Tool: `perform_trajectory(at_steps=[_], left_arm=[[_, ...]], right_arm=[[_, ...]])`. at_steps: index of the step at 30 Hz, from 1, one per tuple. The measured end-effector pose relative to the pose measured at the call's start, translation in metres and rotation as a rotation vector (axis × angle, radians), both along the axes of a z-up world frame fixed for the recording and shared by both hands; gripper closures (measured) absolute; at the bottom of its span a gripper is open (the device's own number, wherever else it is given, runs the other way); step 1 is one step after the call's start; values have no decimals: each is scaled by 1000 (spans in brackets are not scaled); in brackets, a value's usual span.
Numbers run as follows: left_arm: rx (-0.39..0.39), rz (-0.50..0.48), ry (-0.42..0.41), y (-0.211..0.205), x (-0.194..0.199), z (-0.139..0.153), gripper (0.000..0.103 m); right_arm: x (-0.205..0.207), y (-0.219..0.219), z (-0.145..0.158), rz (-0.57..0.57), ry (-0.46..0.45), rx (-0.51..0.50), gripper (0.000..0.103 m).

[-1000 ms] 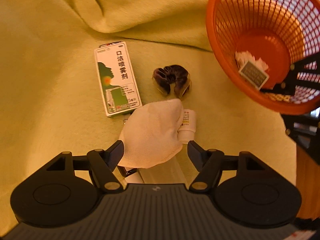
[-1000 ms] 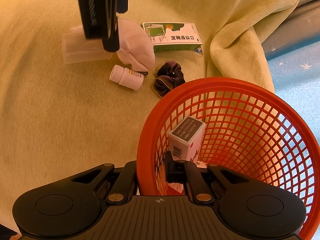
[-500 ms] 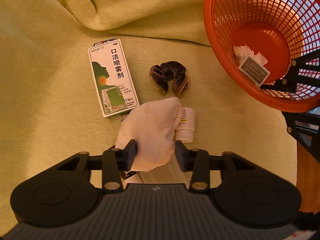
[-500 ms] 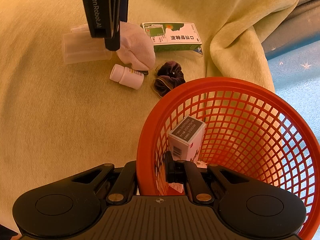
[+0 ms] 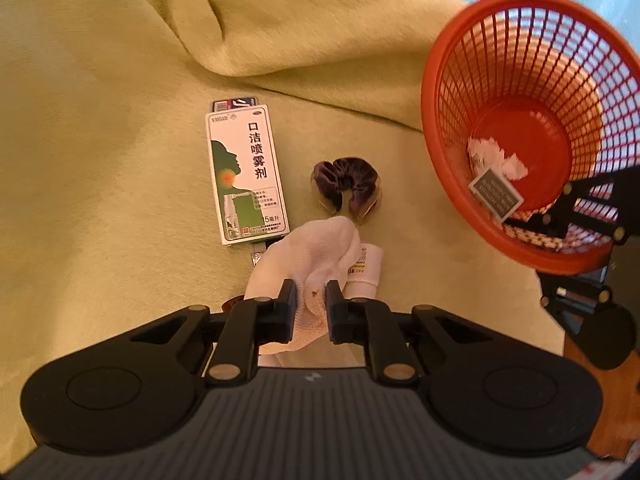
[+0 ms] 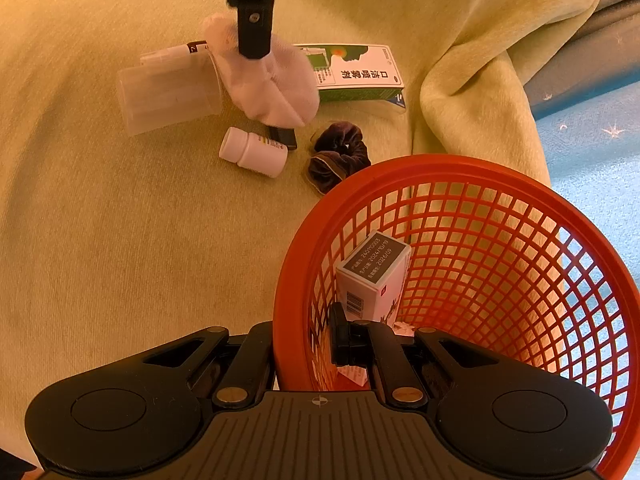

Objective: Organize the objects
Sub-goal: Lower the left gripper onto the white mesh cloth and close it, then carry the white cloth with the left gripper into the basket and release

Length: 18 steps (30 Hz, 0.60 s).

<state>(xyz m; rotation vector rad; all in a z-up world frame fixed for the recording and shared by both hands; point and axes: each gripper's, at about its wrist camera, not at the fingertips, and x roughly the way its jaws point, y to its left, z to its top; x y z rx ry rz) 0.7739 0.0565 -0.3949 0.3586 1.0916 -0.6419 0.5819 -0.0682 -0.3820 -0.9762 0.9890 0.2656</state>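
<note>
Left gripper [image 5: 309, 307] is pinched tight on the white sock [image 5: 316, 252]; right gripper [image 6: 304, 338] is clamped on the orange basket's [image 6: 472, 168] near rim.

left wrist: close above blanket [image 5: 100, 160] | right wrist: behind basket [image 6: 480, 184] | shared: both

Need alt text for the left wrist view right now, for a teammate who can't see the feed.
The left gripper is shut on a white sock on a yellow-green blanket. Beyond it lie a green-and-white spray box, a dark scrunchie and a small white bottle. At the right edge, the right gripper holds an orange basket containing a small box.
</note>
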Motion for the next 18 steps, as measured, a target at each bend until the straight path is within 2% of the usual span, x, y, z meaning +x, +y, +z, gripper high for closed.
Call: perform_trajectory(at_steps=[11,18], left_arm=[[-128,111,47,16,3,35,92],[-237,109,62,9,5,68,92]], right_arm=[[0,-1,0,-1,0,2,98],[0,-1,0,-3,0,4,98]])
